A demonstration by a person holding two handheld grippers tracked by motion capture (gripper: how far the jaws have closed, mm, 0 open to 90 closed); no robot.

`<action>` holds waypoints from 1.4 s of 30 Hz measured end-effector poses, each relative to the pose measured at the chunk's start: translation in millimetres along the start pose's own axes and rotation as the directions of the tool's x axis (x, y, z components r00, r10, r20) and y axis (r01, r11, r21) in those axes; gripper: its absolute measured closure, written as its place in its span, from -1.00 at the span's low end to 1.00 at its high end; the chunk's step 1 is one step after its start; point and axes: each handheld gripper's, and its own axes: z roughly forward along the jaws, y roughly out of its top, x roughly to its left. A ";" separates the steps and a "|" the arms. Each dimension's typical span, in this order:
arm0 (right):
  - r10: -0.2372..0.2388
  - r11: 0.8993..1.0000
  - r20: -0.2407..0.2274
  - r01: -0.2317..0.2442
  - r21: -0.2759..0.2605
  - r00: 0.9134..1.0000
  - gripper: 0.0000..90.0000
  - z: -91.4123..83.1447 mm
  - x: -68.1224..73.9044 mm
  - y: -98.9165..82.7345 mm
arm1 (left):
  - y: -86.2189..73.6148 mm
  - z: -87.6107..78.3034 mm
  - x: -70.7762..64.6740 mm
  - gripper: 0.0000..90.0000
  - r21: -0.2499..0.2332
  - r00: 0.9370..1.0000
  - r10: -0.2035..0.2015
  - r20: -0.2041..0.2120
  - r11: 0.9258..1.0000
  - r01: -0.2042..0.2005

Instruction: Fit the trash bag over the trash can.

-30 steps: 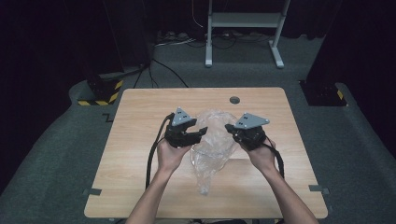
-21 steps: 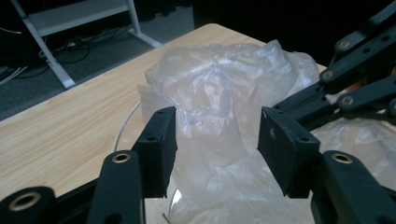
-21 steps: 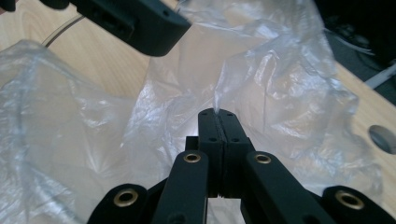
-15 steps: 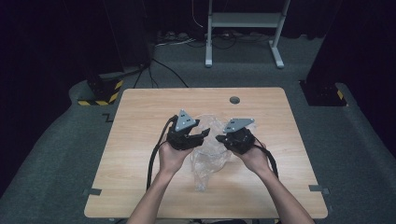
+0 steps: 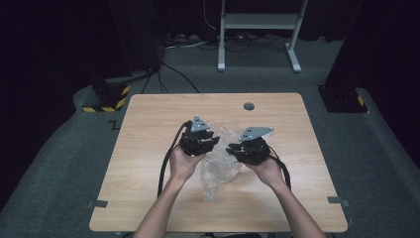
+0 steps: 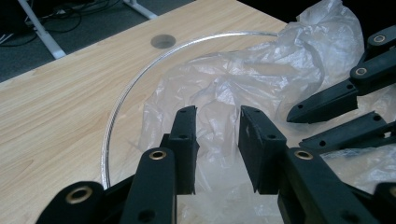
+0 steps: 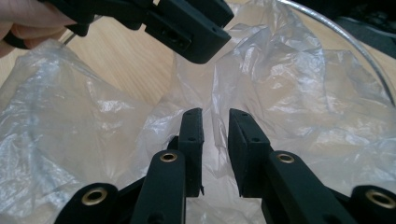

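So nearest to the person, the tail end of a clear crumpled plastic bag [image 5: 218,173] trails toward the near edge of the wooden worktop [image 5: 148,198], roughly in the middle. The bulk of it is bunched up a bit farther in, right between the two hands.

The left gripper [image 5: 207,144] sits on the bag's left side. Its fingers [image 6: 184,135] have just been closing in, but in the left gripper view there's a clear gap, with a fold of film standing up between them and the pads not squeezing it.

The right gripper [image 5: 238,148] is just across, on the right side of the bag, tips close to the other one. Its fingers [image 7: 192,135] have just been easing apart; in the right gripper view they're a little spread with a thin ridge of plastic in the gap, not pinched.

A thin clear curved rim [image 6: 135,79] arcs around the bag.

Farther back there's a small round hole [image 5: 248,106] near the far edge, then a white metal stand [image 5: 257,25] on the grey floor.
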 end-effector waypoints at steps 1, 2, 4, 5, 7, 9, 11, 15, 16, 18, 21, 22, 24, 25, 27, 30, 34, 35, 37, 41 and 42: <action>-0.001 1.000 0.002 0.001 -0.008 1.000 0.68 -0.2 0.1 -0.8 | 0.1 0.2 -0.7 0.49 0.001 1.000 0.003 -0.005 1.000 -0.003; 0.003 1.000 0.004 -0.003 -0.021 1.000 0.67 -0.2 0.4 -1.8 | 0.4 0.5 -1.1 0.49 0.004 1.000 0.010 -0.010 1.000 -0.010; 0.007 0.999 0.010 -0.007 -0.039 1.000 0.62 0.0 1.4 -3.0 | 1.5 1.4 -2.5 0.50 0.017 1.000 0.020 -0.019 1.000 -0.020; 0.009 0.999 0.011 -0.009 -0.042 1.000 0.57 0.2 1.7 -3.1 | 1.8 1.9 -3.0 0.50 0.020 1.000 0.021 -0.020 1.000 -0.021; 0.010 1.000 0.005 -0.010 -0.025 1.000 0.39 1.4 2.1 -1.4 | 2.2 2.2 -3.2 0.51 0.023 0.999 0.026 -0.025 0.999 -0.025; -0.013 1.000 0.007 0.013 0.011 1.000 0.25 2.1 3.5 1.3 | 3.1 3.1 -4.0 0.52 0.038 0.999 0.040 -0.030 0.999 -0.039; -0.023 1.000 0.015 0.023 0.006 1.000 0.19 -1.7 6.2 0.9 | 3.2 4.0 -6.1 0.52 0.042 0.997 0.054 -0.048 0.998 -0.052; -0.004 0.997 0.049 0.008 -0.080 0.999 0.16 -17.5 7.4 -4.3 | 4.3 5.3 -7.4 0.53 0.054 0.996 0.067 -0.058 0.996 -0.064; 0.005 0.995 0.061 0.001 -0.103 0.998 0.16 -22.4 6.5 -5.5 | 4.6 5.7 -7.9 0.53 0.058 0.996 0.071 -0.058 0.996 -0.067; 0.021 0.989 0.096 -0.006 -0.150 0.995 0.15 -32.6 4.3 -7.9 | 4.9 5.7 -8.3 0.52 0.068 0.995 0.086 -0.057 0.994 -0.082; 0.069 0.975 0.112 -0.043 -0.219 0.991 0.16 -44.7 2.5 -12.6 | 4.7 5.8 -7.4 0.52 0.072 0.995 0.090 -0.049 0.994 -0.086; 0.076 0.974 0.125 -0.047 -0.219 0.989 0.18 -45.5 2.6 -14.0 | 4.7 6.0 -7.2 0.51 0.073 0.994 0.092 -0.050 0.993 -0.088; 0.076 0.980 0.127 -0.051 -0.191 0.989 0.27 -42.1 2.1 -16.4 | 4.7 6.2 -7.4 0.51 0.076 0.994 0.091 -0.051 0.993 -0.087; 0.065 0.981 0.121 -0.041 -0.188 0.991 0.37 -39.6 2.2 -17.7 | 4.9 6.3 -7.3 0.51 0.078 0.994 0.095 -0.048 0.993 -0.091; 0.053 0.985 0.114 -0.033 -0.171 0.992 0.59 -35.7 2.9 -17.8 | 5.0 6.3 -7.6 0.51 0.081 0.994 0.096 -0.050 0.993 -0.092; 0.031 0.991 0.107 -0.016 -0.133 0.994 0.90 -28.9 4.2 -15.6 | 4.6 5.5 -7.5 0.45 0.078 0.996 0.084 -0.038 0.994 -0.080; 0.014 0.991 0.110 0.000 -0.131 0.994 1.00 -27.2 4.7 -12.8 | 2.7 2.4 -8.2 0.24 0.044 0.997 0.070 -0.011 0.997 -0.070; 0.014 0.991 0.111 0.001 -0.135 0.994 1.00 -28.2 4.7 -11.2 | 2.5 1.0 -9.4 0.20 0.030 0.998 0.066 -0.003 0.997 -0.066; 0.012 0.990 0.112 0.004 -0.144 0.994 1.00 -30.3 4.6 -7.2 | 3.0 -3.2 -11.9 0.13 0.009 0.997 0.070 0.010 0.997 -0.070; 0.016 0.990 0.099 -0.002 -0.143 0.995 1.00 -29.2 2.5 1.5 | 4.1 -15.1 -17.9 0.09 -0.033 0.996 0.072 0.047 0.997 -0.070; 0.019 0.990 0.092 -0.006 -0.140 0.996 1.00 -27.4 1.6 3.3 | 4.2 -18.4 -19.3 0.09 -0.044 0.995 0.075 0.058 0.996 -0.072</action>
